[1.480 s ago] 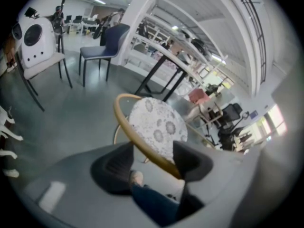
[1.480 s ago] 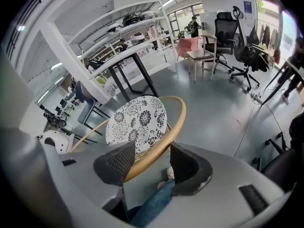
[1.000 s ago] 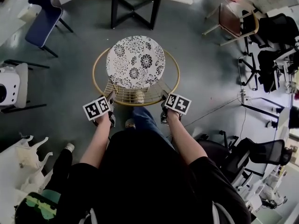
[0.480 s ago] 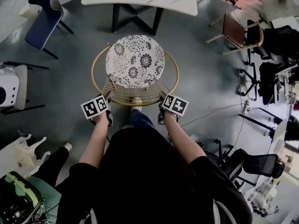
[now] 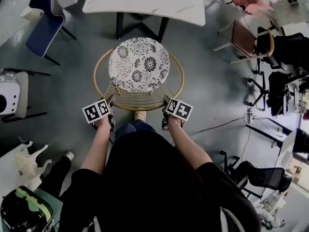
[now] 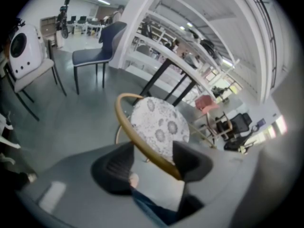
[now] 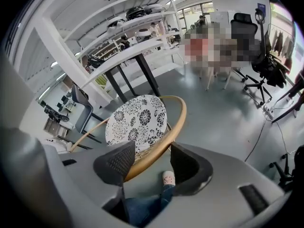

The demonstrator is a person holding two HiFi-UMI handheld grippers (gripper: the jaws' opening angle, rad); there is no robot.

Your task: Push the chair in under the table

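Observation:
The chair [image 5: 139,64] has a round black-and-white floral cushion inside a gold hoop rim [image 5: 99,88], and it stands just in front of the white table [image 5: 145,1]. My left gripper [image 5: 107,104] is at the near-left of the hoop and my right gripper [image 5: 167,104] at the near-right. In the left gripper view the rim [image 6: 124,127] runs between the open jaws of the left gripper [image 6: 154,158], resting against the right jaw. In the right gripper view the rim [image 7: 178,118] crosses the open right gripper [image 7: 151,158], lying against the left jaw. The table's dark legs [image 7: 147,75] stand beyond the cushion [image 7: 135,120].
A blue chair [image 5: 43,21] stands at the far left and a wood-framed chair [image 5: 246,37] at the far right. Black office chairs [image 5: 285,47] line the right side. A white appliance [image 5: 9,93] sits on a stool at the left. A cable [image 5: 227,124] crosses the floor.
The chair has slid forward toward the table with both grippers behind it. More of the tabletop is in view, and the person has stepped forward.

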